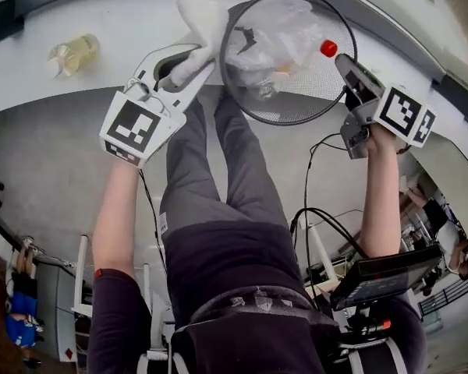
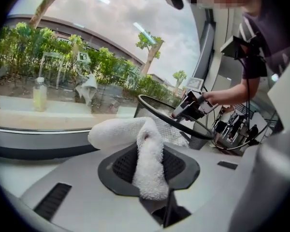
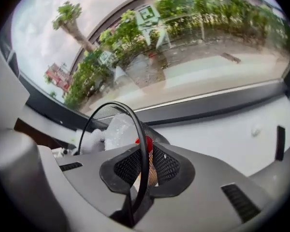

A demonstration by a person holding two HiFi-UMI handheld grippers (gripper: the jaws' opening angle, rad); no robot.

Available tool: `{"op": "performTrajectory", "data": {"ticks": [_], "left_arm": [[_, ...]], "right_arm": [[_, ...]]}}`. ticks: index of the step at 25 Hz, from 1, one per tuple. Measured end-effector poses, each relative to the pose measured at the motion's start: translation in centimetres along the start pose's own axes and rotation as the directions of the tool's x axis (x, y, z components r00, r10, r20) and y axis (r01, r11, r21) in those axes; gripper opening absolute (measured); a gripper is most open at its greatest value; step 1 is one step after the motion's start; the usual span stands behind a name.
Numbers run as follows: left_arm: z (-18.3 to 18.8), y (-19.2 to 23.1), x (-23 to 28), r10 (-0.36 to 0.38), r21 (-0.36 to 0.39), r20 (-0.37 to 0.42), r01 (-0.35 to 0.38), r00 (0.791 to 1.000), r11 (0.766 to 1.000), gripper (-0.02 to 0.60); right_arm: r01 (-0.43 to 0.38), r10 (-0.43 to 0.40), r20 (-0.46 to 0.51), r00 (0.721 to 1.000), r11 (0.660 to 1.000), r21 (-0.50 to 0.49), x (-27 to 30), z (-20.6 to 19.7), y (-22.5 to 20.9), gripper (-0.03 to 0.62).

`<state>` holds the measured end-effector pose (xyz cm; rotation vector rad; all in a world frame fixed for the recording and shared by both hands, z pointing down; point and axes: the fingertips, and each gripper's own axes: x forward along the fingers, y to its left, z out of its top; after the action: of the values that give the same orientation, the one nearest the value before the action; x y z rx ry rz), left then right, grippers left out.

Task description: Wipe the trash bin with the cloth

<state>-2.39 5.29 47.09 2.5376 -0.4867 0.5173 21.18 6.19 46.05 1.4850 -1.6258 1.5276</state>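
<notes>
The trash bin [image 1: 316,92], a round black mesh basket with a dark wire rim, sits on the white tabletop [image 1: 125,22] in front of the person, its opening facing up toward the head camera. Inside it lie crumpled clear plastic [image 1: 277,26] and a bottle with a red cap [image 1: 328,48]. The right tool [image 1: 345,65] is at the bin's right side, and the right gripper view shows its 2 jaws closed narrowly on the rim [image 3: 141,149], with the wire running straight up between the pads and the mesh wall behind them. The left tool [image 1: 189,62] is at the bin's left side and grips the white cloth [image 1: 196,33]. In the left gripper view the terry fabric [image 2: 147,163] is pinched between the 2 jaws. It bulges upward and folds over to the left in a thick roll. The cloth lies just beside the outside of the bin's left rim, and I cannot tell whether it touches the wire. Well apart from the bin, on the left of the tabletop, lies 1 clear bottle of pale yellow liquid [image 1: 72,54]. The left gripper view shows it near the window. The person's 2 bare forearms reach forward to the tools, with dark trousers below.
</notes>
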Motion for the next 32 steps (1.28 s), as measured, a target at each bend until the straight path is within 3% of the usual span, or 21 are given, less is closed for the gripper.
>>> {"op": "performTrajectory", "data": {"ticks": [2,5,8,12,16,18,20,22,24,28,32], "left_arm": [[-0.8,-1.1,-1.1,-0.037,-0.016,-0.001,0.037,0.999,0.999,0.091],[-1.7,-3.5,-2.5,-0.078,-0.032,0.004,0.078,0.997,0.996,0.091],[-2.3,-6.3,-2.6,-0.119,-0.035,-0.005,0.119,0.993,0.992,0.091],[-3.6,-7.3,-2.8,-0.126,-0.033,-0.056,0.124,0.990,0.992,0.091],[-3.2,-3.4,-3.6,-0.005,-0.059,-0.041,0.003,0.999,0.998,0.091],[-1.3,-0.6,-4.0,0.069,-0.053,-0.001,-0.069,0.998,0.996,0.091],[1.2,2.4,-4.2,0.121,-0.037,0.045,-0.119,0.992,0.992,0.091],[3.5,5.2,-4.1,0.143,-0.023,0.078,-0.141,0.987,0.990,0.091],[5.0,6.6,-3.5,0.137,-0.021,0.089,-0.136,0.987,0.990,0.091],[5.0,5.9,-0.6,0.092,-0.017,0.066,-0.091,0.994,0.996,0.091],[3.0,3.8,0.5,0.059,-0.048,0.042,-0.057,0.997,0.997,0.091]], "right_arm": [[-0.005,0.003,0.012,1.000,0.992,0.127,-0.5,-1.5,-0.1,0.046],[0.013,-0.011,-0.010,1.000,0.973,0.229,-1.3,-4.0,-0.4,0.046],[-0.027,0.034,-0.015,0.999,0.940,0.340,-1.8,-5.8,-0.1,0.051],[-0.059,0.074,-0.025,0.997,0.921,0.385,-1.6,-6.7,1.3,0.060],[0.004,0.007,-0.029,1.000,0.942,0.335,-1.5,-6.8,1.5,0.064],[0.023,-0.025,0.006,1.000,0.975,0.222,-2.0,-5.3,1.6,0.068],[0.028,-0.030,0.047,0.998,0.999,0.045,-2.5,-2.6,2.2,0.071],[0.038,-0.033,0.052,0.998,0.996,-0.082,-2.1,-0.4,2.5,0.072],[0.004,-0.001,0.024,1.000,0.993,-0.114,-0.9,0.3,2.7,0.072],[-0.101,0.100,0.029,0.995,0.994,0.048,-0.1,-0.5,1.6,0.066],[-0.089,0.080,0.043,0.996,0.948,0.305,-0.6,-2.5,-0.3,0.081]]}}
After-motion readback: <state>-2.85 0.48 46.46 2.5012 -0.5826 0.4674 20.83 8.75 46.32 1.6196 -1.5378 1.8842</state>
